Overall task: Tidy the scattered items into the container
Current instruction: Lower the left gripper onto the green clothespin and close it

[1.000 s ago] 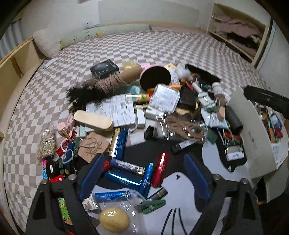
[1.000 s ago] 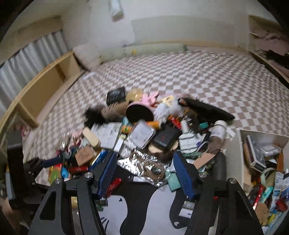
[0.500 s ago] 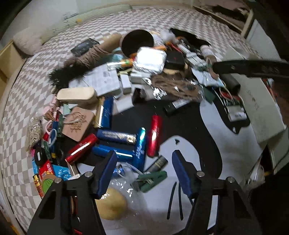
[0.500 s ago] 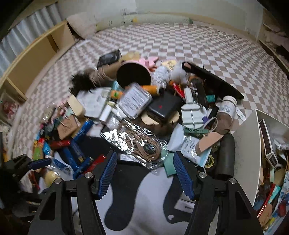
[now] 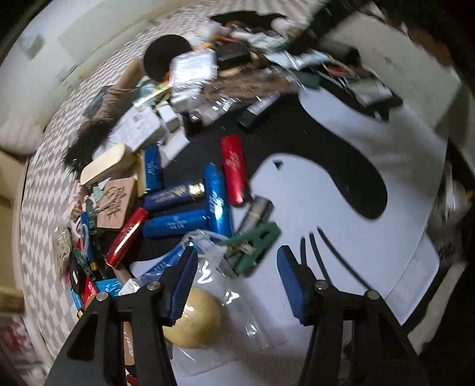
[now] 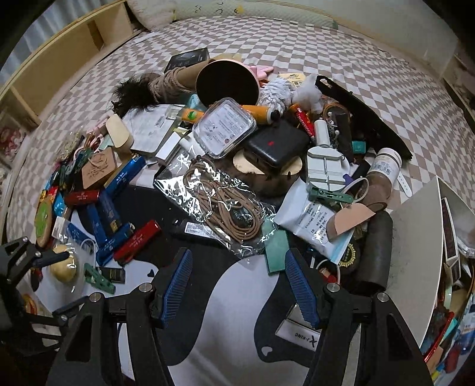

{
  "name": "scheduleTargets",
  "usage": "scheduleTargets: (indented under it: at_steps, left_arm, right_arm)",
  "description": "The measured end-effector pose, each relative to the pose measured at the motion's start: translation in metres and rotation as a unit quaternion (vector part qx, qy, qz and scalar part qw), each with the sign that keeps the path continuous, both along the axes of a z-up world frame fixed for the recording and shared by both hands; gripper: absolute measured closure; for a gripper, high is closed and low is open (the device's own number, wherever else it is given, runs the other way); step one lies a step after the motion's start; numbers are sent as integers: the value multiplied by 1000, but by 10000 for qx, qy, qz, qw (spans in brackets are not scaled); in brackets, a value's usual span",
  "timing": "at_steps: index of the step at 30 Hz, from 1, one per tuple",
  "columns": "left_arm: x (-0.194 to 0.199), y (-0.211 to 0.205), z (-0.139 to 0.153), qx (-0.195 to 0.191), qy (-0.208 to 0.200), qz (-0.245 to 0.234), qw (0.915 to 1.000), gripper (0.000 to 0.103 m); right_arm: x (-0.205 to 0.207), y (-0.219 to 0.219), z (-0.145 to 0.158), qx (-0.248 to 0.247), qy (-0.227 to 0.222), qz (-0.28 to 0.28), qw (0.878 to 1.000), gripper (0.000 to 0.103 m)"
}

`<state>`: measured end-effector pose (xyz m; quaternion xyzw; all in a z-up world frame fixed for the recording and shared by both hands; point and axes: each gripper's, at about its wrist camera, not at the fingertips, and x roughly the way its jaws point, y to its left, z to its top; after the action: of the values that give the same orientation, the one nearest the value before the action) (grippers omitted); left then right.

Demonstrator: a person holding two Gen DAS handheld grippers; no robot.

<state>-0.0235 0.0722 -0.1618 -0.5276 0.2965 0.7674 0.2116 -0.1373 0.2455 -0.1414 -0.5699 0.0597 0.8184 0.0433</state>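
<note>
Your left gripper has dropped toward the green clip, jaws spread to straddle it. Your right gripper hovers, jaws spread, before the bagged cord. The container waits at right.

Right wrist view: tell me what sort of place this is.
Probably a bedroom: clutter lies on a brown-and-white checkered bedspread, a long pale green bolster pillow lines its far edge, and a light wooden open shelf unit stands beside it.
</note>
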Motion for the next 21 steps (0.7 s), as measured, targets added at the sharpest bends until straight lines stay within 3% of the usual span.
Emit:
scheduleTargets:
  at_steps: [4,10,19,21]
  left_arm:
    - [1,1,-12,-169,-68,-147,9997,48]
    - [-11,3,-24,-101,-304,17,9995,60]
    - [-23,-4,-21,194,-417,446,9979,81]
    - [-23,-3,-19,230,-371,447,9980,94]
  right_arm:
    - [3,2,0,39,-33,-19,10000,37]
    - [6,8,1,-24,-25,-99,9999,37]
    - [7,8,1,-53,-23,-37,10000,37]
    - [7,8,-1,-44,-33,-1,10000,37]
